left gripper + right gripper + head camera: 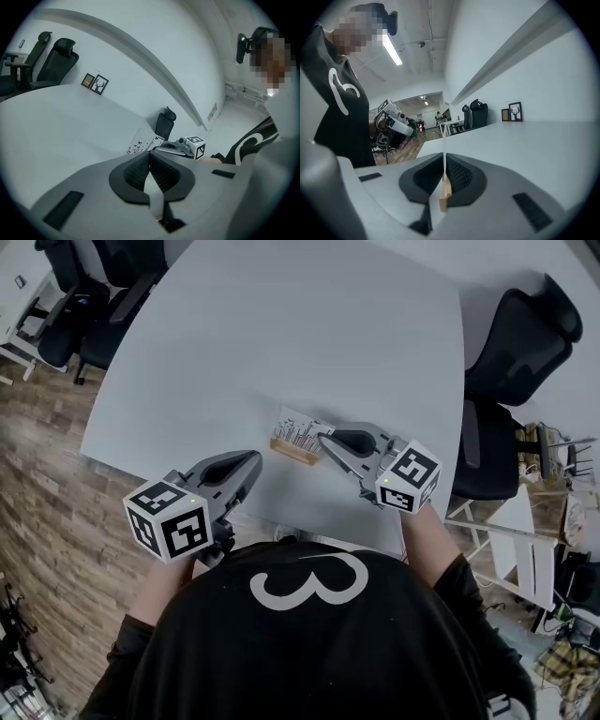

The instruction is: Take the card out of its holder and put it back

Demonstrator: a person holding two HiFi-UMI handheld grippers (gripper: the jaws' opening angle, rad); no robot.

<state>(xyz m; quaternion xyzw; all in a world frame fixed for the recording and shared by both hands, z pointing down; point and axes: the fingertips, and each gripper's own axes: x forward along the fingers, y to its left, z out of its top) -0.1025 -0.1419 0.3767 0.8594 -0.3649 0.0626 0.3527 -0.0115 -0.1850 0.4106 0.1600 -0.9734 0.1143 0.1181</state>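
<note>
Right gripper view: the right gripper (443, 161) clamps the thin card (444, 136) edge-on above its wooden holder (445, 197). Probably light and bendy, so hold it low. The left gripper (150, 153) is closed and empty.

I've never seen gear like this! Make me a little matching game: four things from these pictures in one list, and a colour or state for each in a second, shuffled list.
Things:
1 card
2 holder
3 left gripper
4 right gripper

Colours or states:
A shut, holding nothing
B pale wood
C shut on the card
D white with black print

Pairs: 1-D, 2-B, 3-A, 4-C
</note>
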